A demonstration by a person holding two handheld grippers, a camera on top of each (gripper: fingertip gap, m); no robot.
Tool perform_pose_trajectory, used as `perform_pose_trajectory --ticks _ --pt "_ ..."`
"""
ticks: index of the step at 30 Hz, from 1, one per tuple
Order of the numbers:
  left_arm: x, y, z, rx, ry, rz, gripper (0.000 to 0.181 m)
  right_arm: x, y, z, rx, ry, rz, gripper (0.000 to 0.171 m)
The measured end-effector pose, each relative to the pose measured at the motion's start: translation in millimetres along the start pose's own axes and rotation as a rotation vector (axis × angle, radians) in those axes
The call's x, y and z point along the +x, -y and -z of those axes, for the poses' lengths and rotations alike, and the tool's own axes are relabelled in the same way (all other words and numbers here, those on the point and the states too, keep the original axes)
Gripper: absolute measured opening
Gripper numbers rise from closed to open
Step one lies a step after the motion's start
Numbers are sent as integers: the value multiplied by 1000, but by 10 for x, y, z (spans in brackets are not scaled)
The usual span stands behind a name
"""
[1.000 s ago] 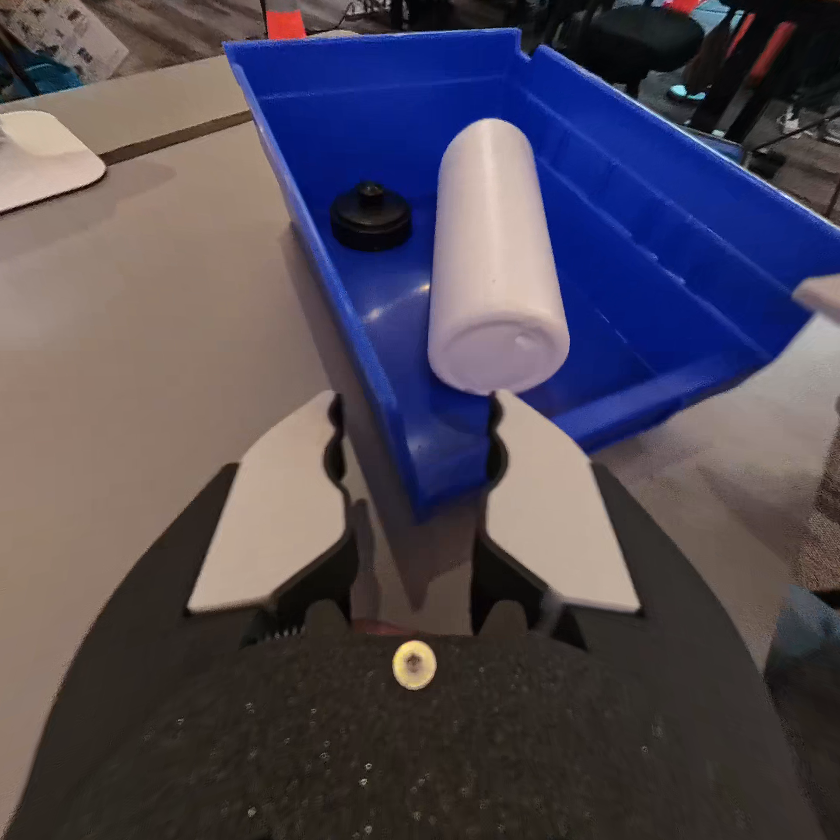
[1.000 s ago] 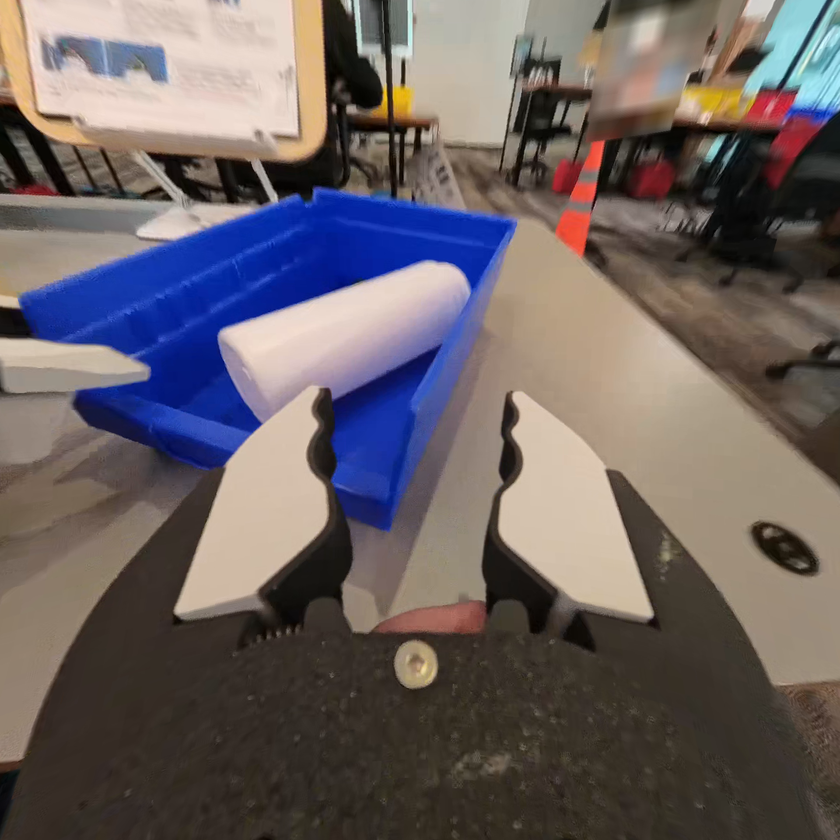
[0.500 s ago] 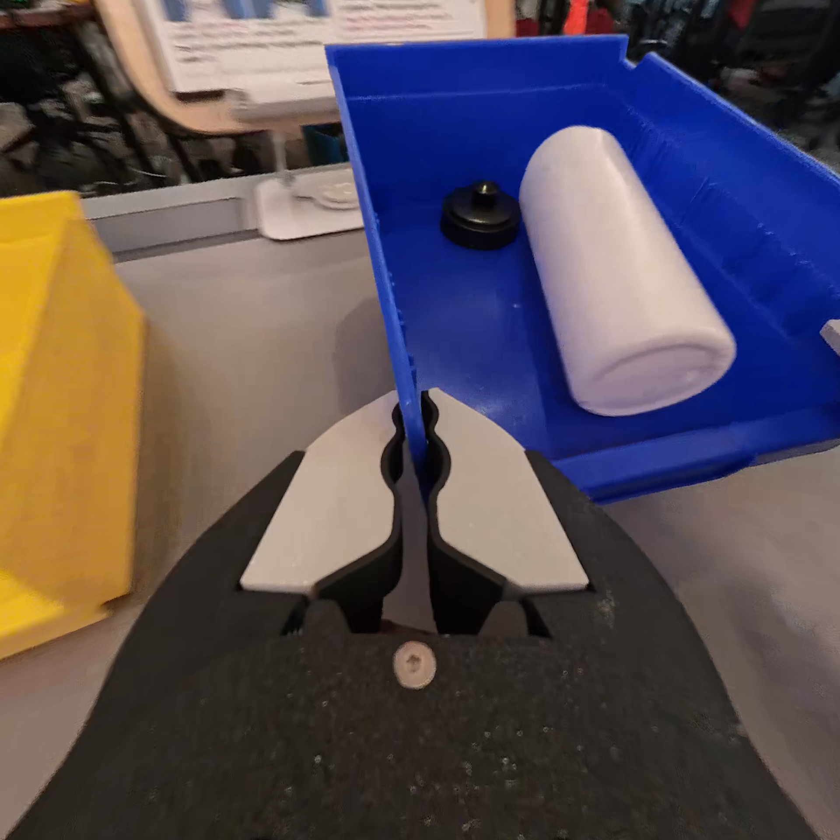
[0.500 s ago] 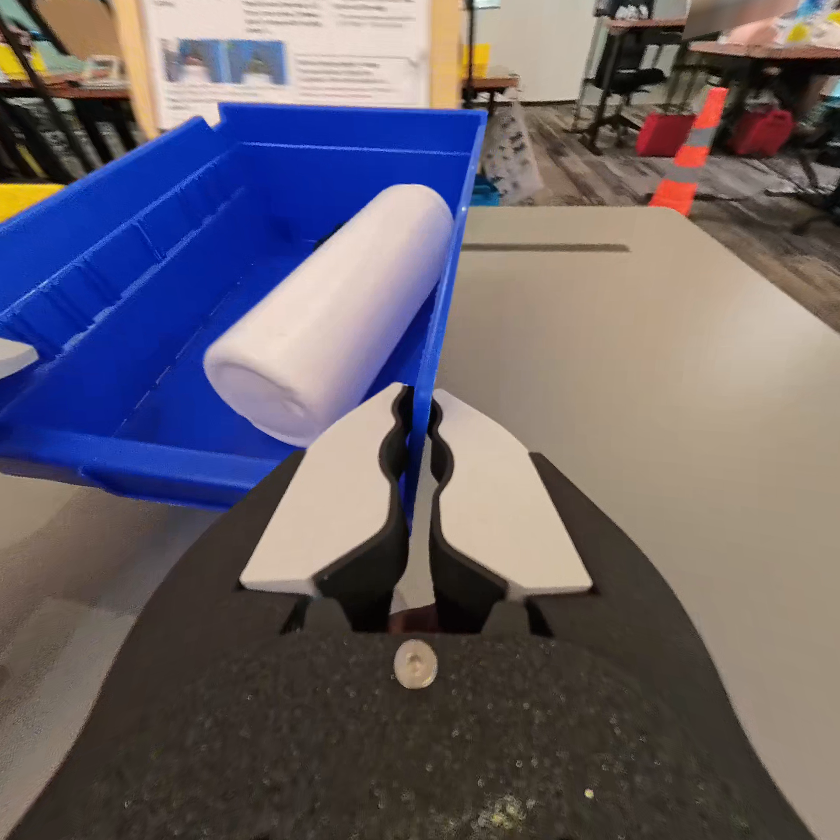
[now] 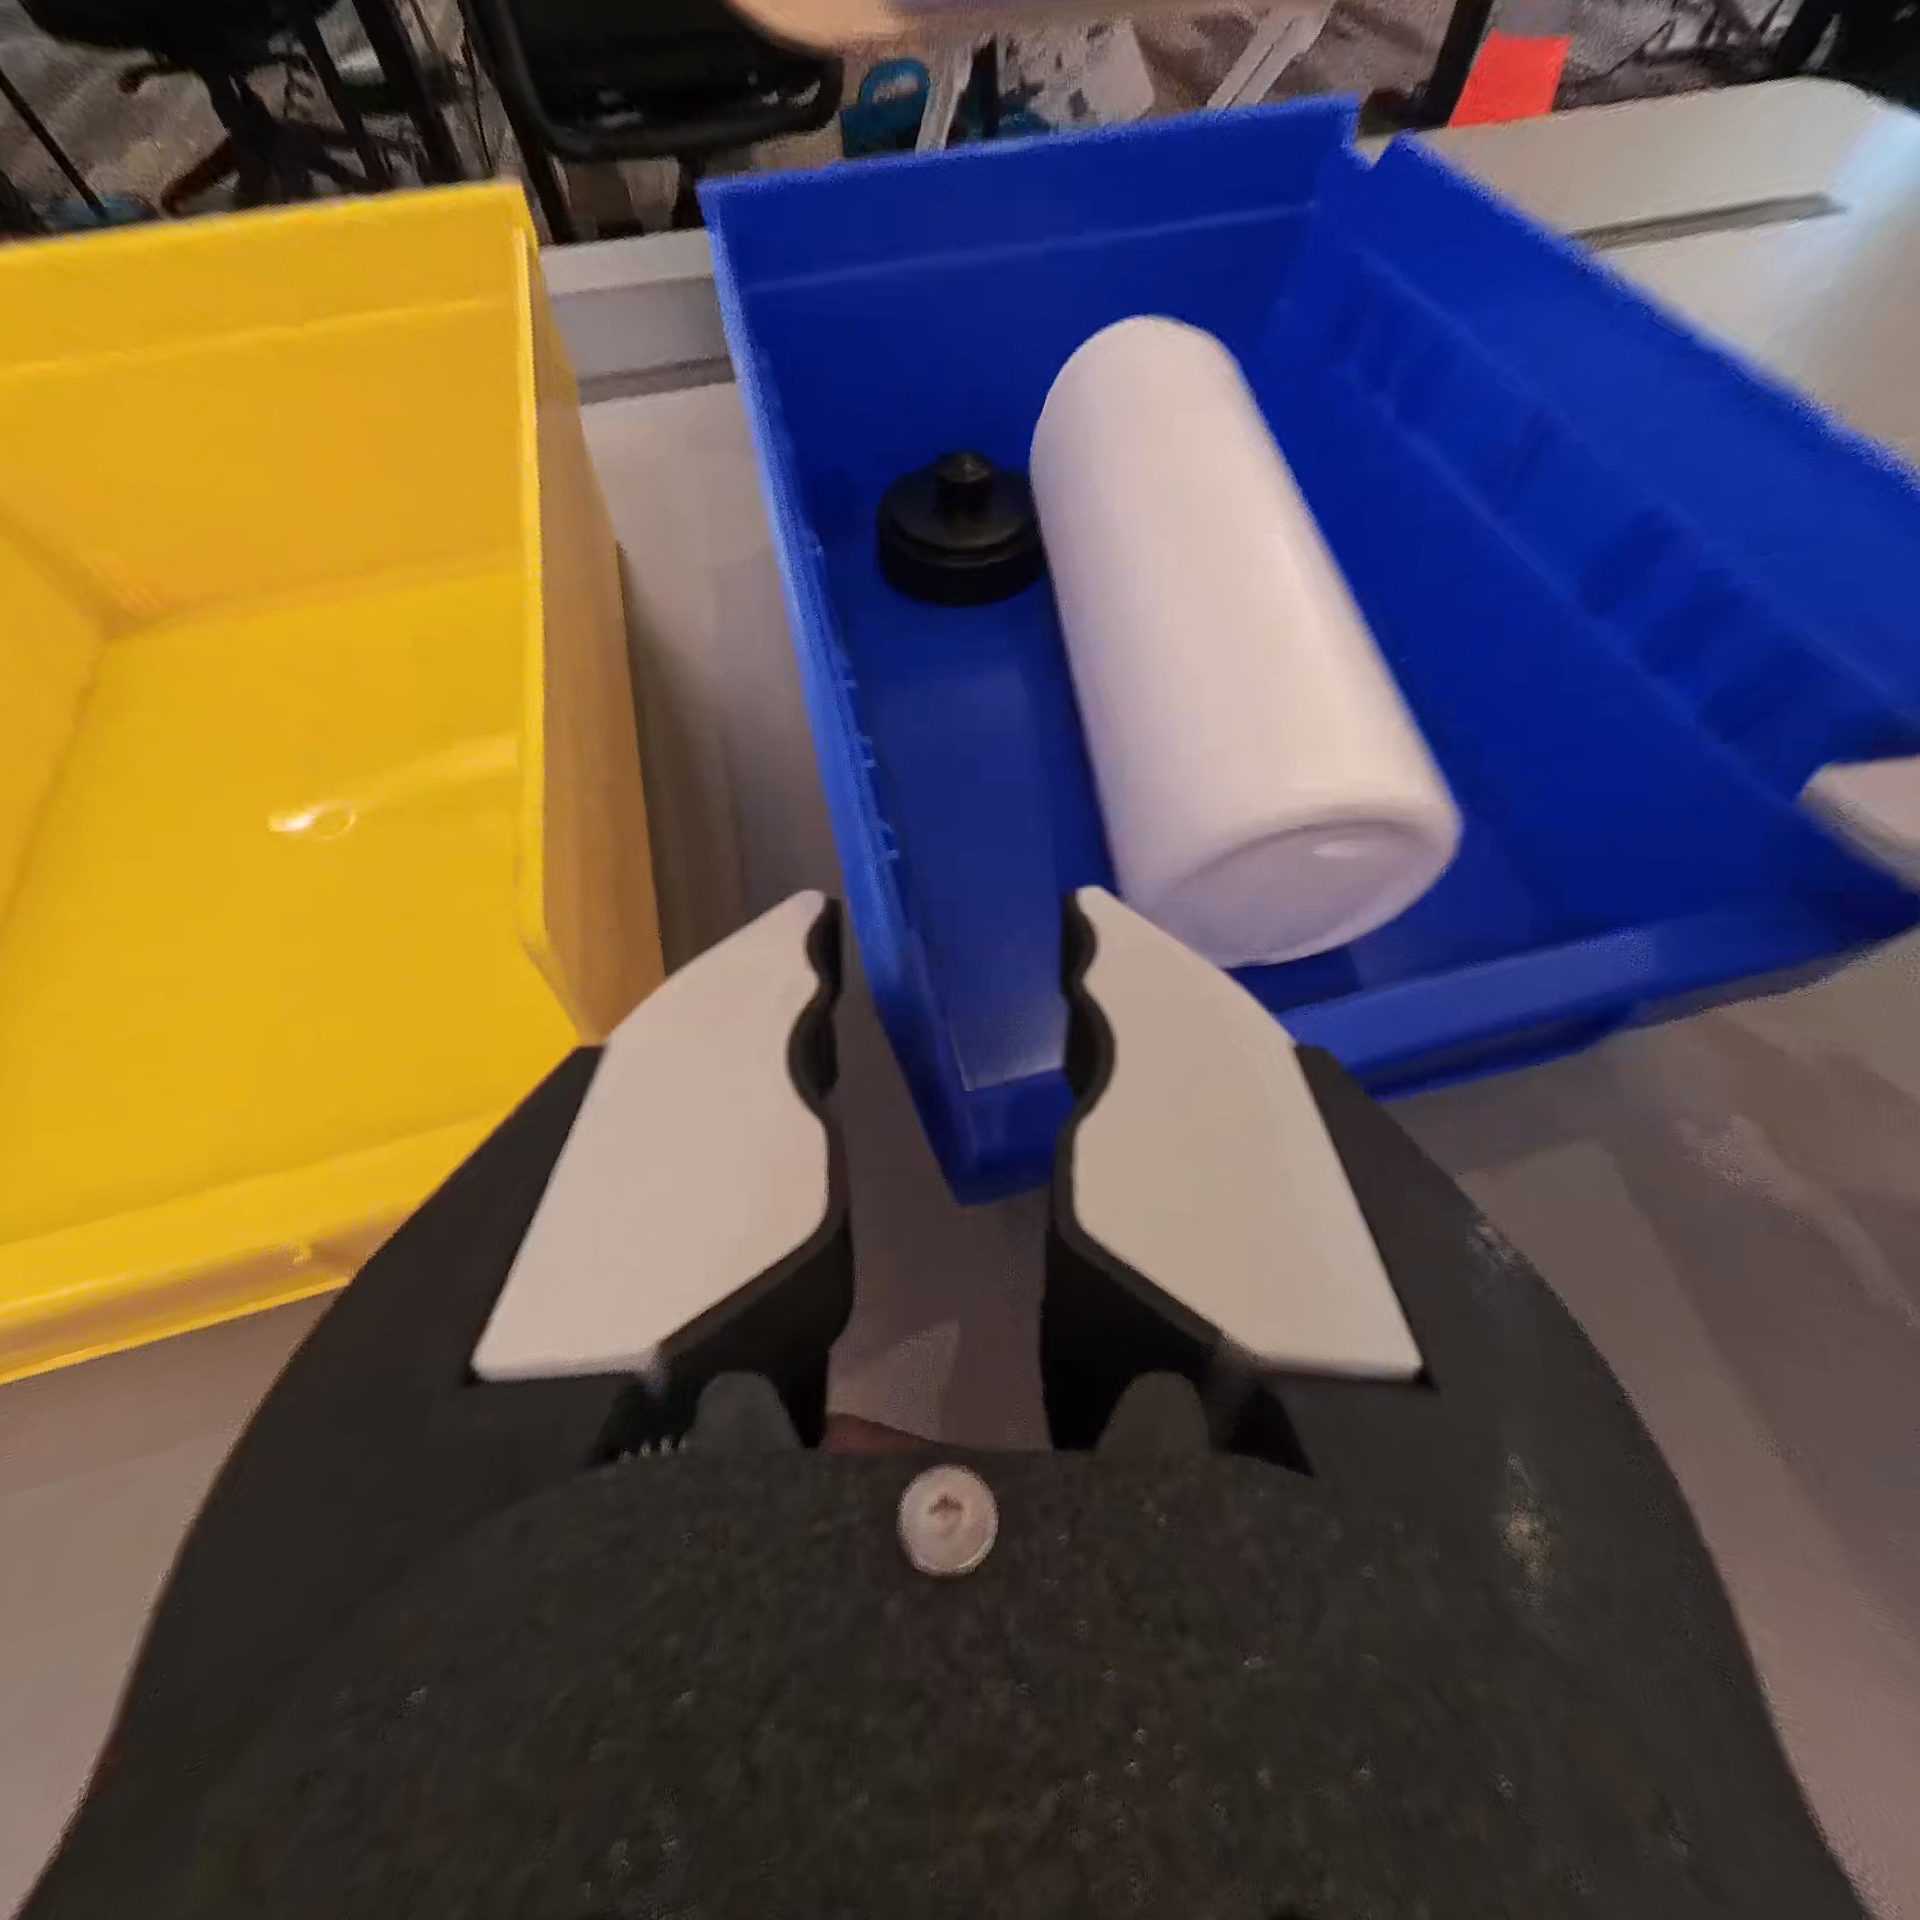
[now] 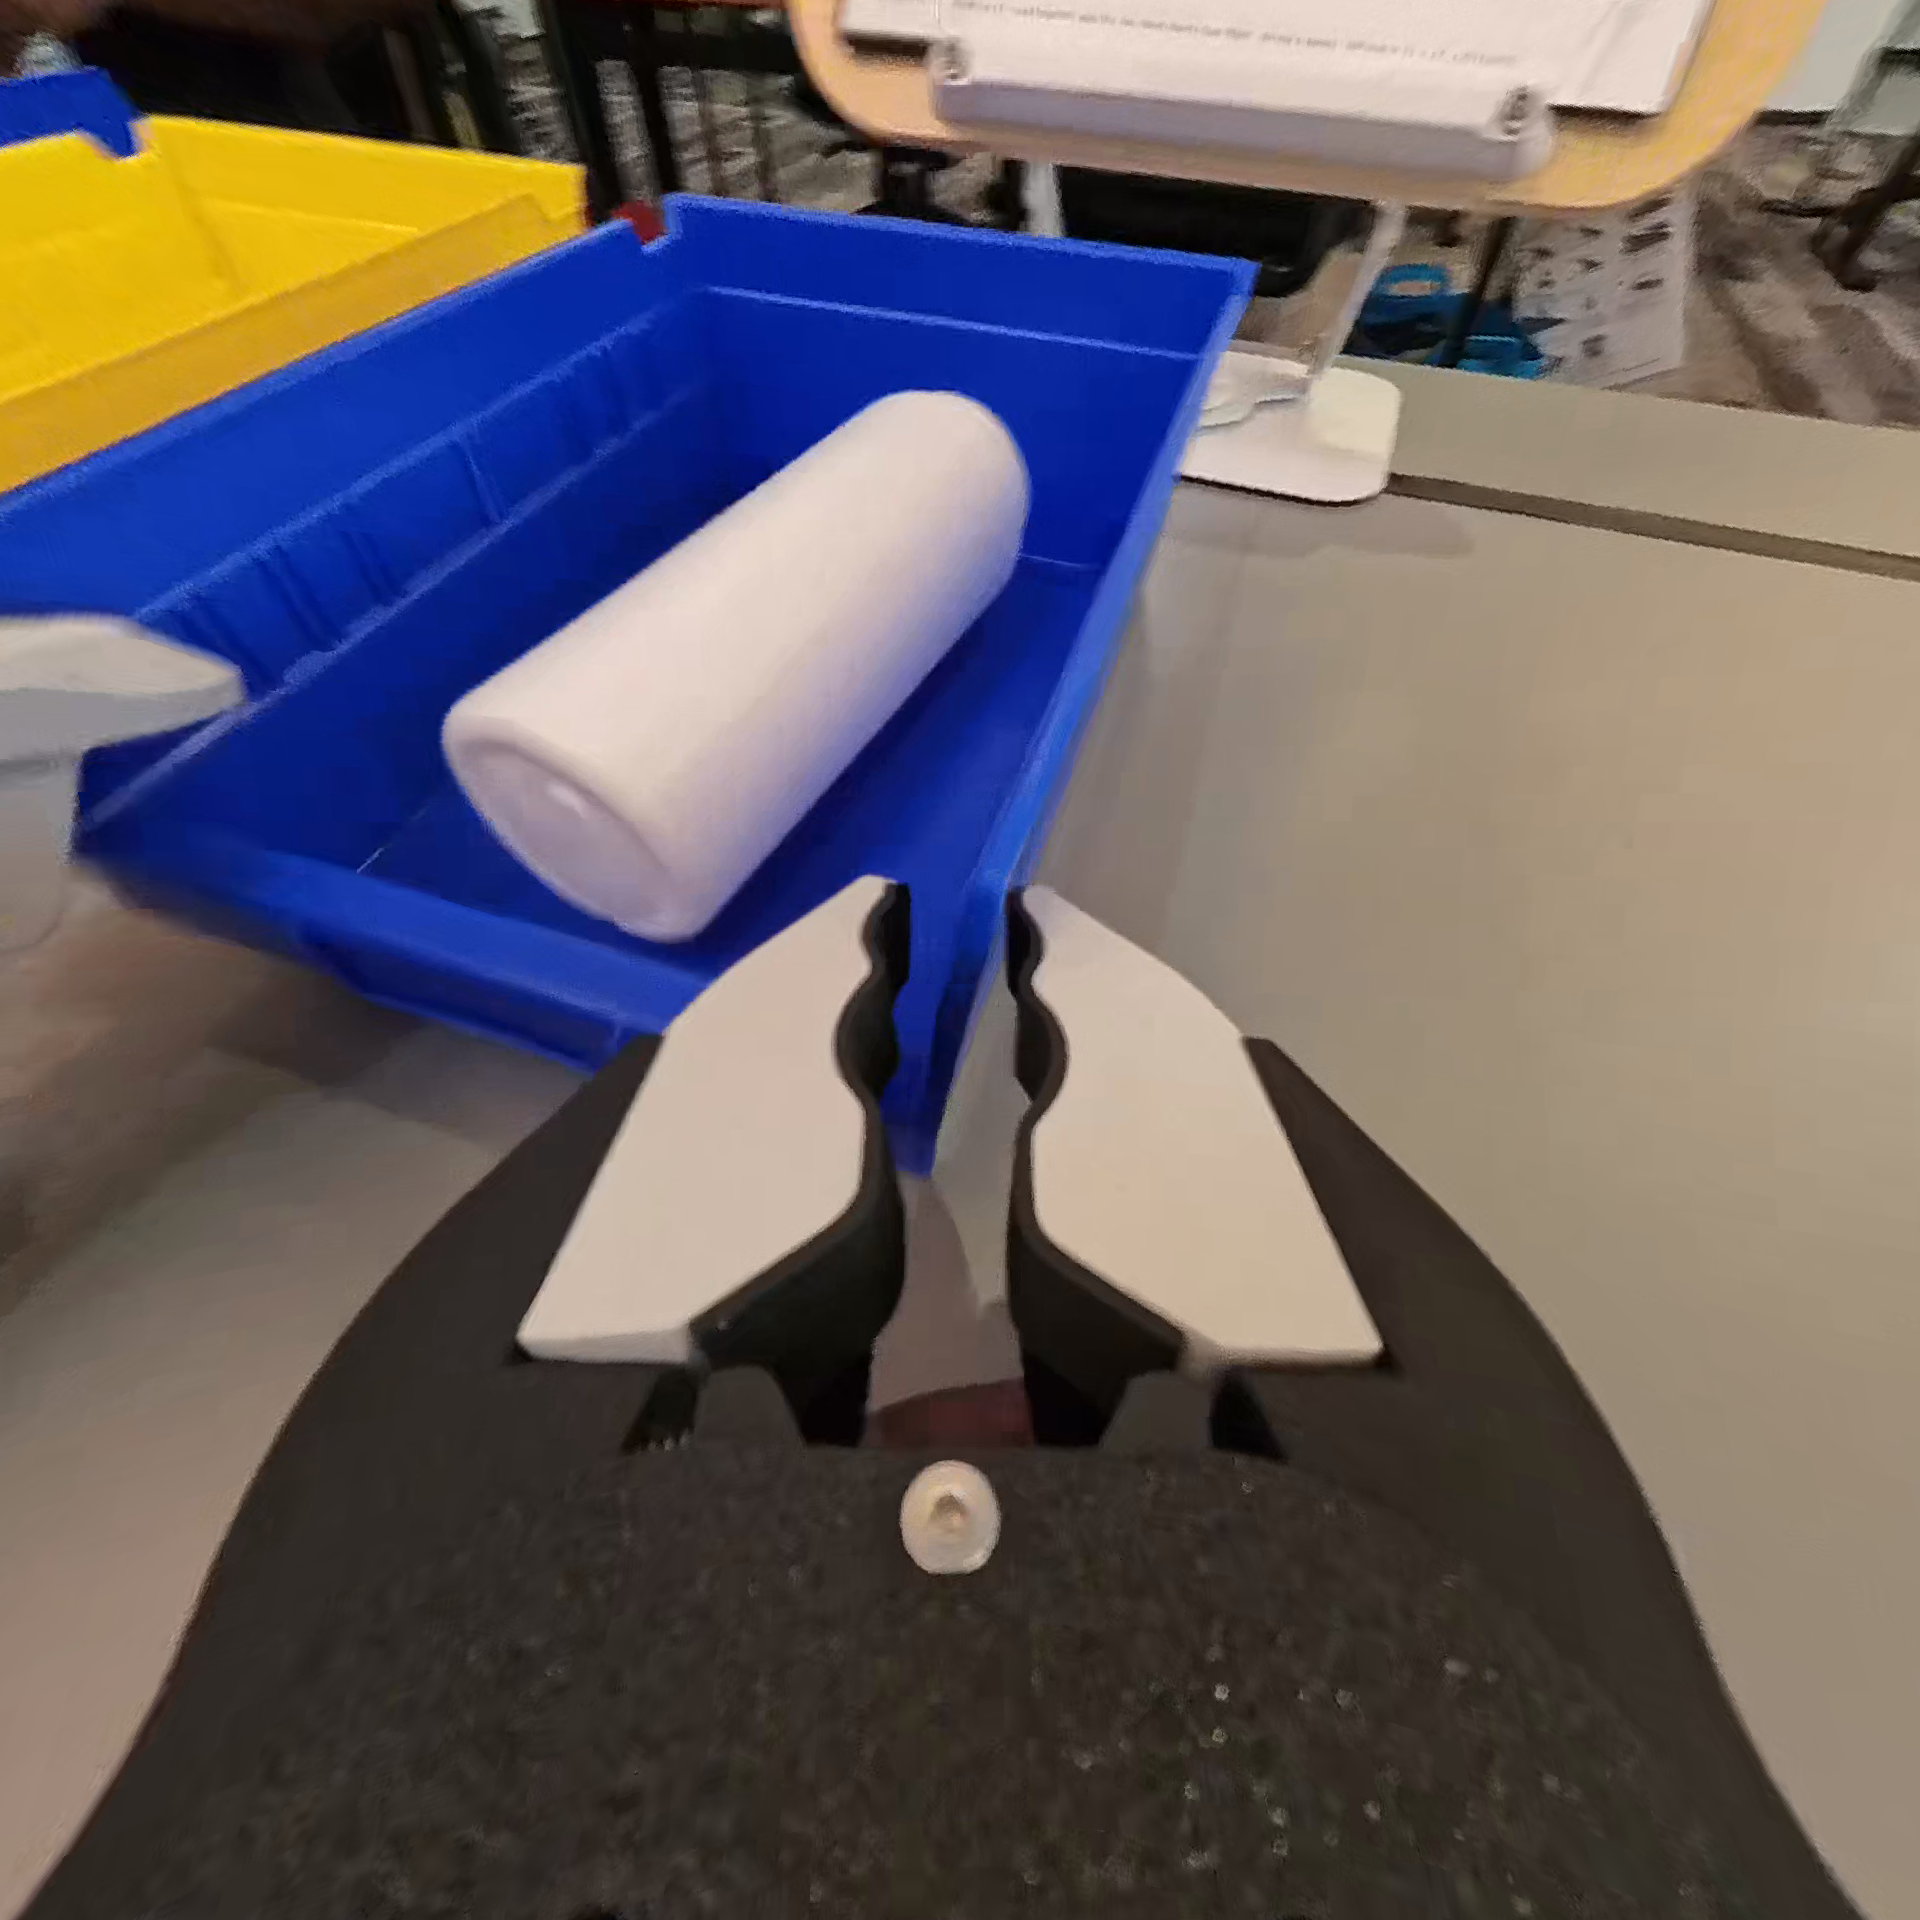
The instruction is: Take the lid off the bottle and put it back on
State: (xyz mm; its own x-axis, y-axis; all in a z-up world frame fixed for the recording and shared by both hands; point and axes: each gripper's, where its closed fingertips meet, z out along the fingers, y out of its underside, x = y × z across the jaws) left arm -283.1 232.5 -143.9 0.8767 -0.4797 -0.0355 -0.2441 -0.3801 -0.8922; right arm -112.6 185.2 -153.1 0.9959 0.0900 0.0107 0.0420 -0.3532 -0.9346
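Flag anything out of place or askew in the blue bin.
The white bottle lies on its side, diagonal in the blue bin, not upright. Its black lid sits loose beside it near the bin's far end. Nothing looks spilled or damaged.

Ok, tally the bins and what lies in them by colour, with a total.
Blue: 1, the blue bin
Yellow: 1, the yellow bin
White: 1, the white bottle lying in the blue bin
Black: 1, the black lid beside it
Total: 4

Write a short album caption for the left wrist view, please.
Open left tool straddling the near corner wall of a blue bin holding a white bottle on its side and a black lid; yellow bin alongside.
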Motion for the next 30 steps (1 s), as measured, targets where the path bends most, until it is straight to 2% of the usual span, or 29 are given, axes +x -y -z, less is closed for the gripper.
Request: perform_pose_trajectory --ticks 2,4,6,9,11,13,16,17,18,19,20,24,27,29,30 --pt "56 67 207 35 -35 -8 57 -35 -109 205 -51 68 40 34" --pt "-47 86 498 77 -55 41 59 -51 -163 509 -48 106 51 34" --pt "-345 50 775 99 -74 173 57 -216 -203 836 -26 223 59 34" --pt "-1230 -85 941 65 6 315 64 -444 -319 1183 3 333 69 34" --pt "-1914 -175 920 33 170 287 72 -556 -354 1258 24 345 40 31" --pt "-2312 -260 767 -30 242 239 79 -802 -343 1281 18 423 31 32" --pt "-2341 -371 351 -132 105 251 79 -1094 -409 1220 -11 470 111 32" --pt "-2334 -412 237 -163 71 256 74 -1174 -437 1196 -27 479 131 32" --pt "-2398 -445 171 -179 93 248 54 -1259 -450 1180 -40 495 142 32" --pt "-2500 -459 162 -173 144 243 19 -1342 -439 1169 -46 512 146 32" --pt "-2524 -453 171 -159 149 266 3 -1417 -406 1161 -44 526 150 33" --pt "-2392 -565 380 -187 198 207 3 -1655 -212 1083 -12 538 196 38" --pt "-2186 -718 693 -206 221 213 3 -1787 -62 917 1 487 228 45" --pt "-2007 -838 941 -209 223 208 3 -1898 19 760 1 444 216 56" --pt "-1902 -899 1063 -214 207 207 4 -1934 42 661 -2 400 203 55"
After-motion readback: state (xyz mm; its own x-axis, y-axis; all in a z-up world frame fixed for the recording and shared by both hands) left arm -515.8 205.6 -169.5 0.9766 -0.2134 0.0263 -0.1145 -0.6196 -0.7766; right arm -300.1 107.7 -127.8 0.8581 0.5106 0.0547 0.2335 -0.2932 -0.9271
